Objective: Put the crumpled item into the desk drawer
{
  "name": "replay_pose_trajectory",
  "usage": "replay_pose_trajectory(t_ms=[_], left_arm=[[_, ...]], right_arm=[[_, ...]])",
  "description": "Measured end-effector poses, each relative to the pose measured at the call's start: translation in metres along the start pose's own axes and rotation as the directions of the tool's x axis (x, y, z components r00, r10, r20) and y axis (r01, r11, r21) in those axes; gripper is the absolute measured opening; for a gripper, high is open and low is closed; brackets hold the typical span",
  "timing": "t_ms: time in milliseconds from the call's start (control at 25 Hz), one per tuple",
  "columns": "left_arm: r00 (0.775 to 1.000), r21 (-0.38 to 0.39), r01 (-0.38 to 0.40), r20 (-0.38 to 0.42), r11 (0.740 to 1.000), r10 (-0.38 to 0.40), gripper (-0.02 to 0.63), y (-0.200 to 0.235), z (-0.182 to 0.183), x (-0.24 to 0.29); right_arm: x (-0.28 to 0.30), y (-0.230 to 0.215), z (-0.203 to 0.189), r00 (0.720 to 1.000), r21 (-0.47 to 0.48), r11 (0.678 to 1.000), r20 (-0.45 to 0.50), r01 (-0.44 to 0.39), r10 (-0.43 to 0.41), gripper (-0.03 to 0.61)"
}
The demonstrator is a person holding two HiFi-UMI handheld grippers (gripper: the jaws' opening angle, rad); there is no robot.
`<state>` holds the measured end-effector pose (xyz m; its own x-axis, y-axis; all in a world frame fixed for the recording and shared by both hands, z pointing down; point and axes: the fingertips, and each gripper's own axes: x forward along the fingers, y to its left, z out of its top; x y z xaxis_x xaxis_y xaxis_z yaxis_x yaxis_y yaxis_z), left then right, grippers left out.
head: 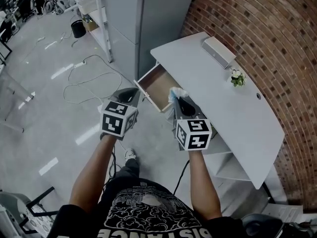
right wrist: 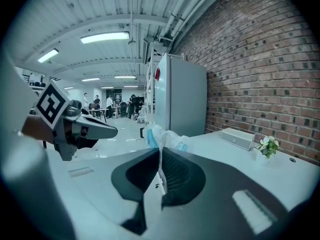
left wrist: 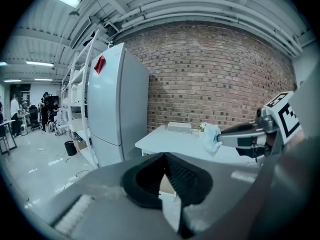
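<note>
A crumpled white and light-blue wad [head: 177,93] [right wrist: 165,138] [left wrist: 211,138] is pinched in my right gripper [head: 179,100] [right wrist: 160,154], which is shut on it and hovers at the desk's front edge beside the open drawer [head: 154,87]. The drawer is pulled out of the white desk [head: 218,103] and shows a brown inside. My left gripper [head: 130,96] [left wrist: 164,170] is shut with nothing between its jaws, held just left of the drawer front.
On the desk stand a grey box [head: 218,51] at the far end and a small flower plant [head: 237,77]. A brick wall [head: 267,38] runs behind the desk, with a grey cabinet [head: 148,14] and shelving [head: 96,9] beyond. Cables [head: 84,86] lie on the floor.
</note>
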<state>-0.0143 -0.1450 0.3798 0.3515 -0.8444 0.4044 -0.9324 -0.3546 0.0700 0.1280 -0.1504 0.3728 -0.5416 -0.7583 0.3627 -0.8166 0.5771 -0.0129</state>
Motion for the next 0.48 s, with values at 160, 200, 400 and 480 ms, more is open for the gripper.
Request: replay_pose_trajectory(t_ms=[160, 200, 400, 480], left_arm=[[1.000, -0.008, 0.003, -0.006, 1.000, -0.003, 0.003, 0.022, 0.009, 0.016], [1.000, -0.010, 0.005, -0.007, 1.000, -0.005, 0.003, 0.026, 0.010, 0.020], [1.000, -0.018, 0.018, -0.014, 1.000, -0.018, 0.003, 0.052, 0.016, 0.038], [1.000, -0.021, 0.022, -0.012, 1.000, -0.023, 0.003, 0.064, 0.017, 0.045]], right_arm=[[0.027, -0.003, 0.009, 1.000, 0.002, 1.000, -0.015, 0.000, 0.000, 0.018], [0.033, -0.004, 0.011, 1.000, 0.003, 1.000, -0.018, 0.001, -0.001, 0.018], [0.064, -0.005, 0.020, 0.999, 0.007, 1.000, -0.036, 0.010, -0.010, 0.018], [0.077, -0.004, 0.023, 0.999, 0.005, 1.000, -0.043, 0.015, -0.015, 0.018]])
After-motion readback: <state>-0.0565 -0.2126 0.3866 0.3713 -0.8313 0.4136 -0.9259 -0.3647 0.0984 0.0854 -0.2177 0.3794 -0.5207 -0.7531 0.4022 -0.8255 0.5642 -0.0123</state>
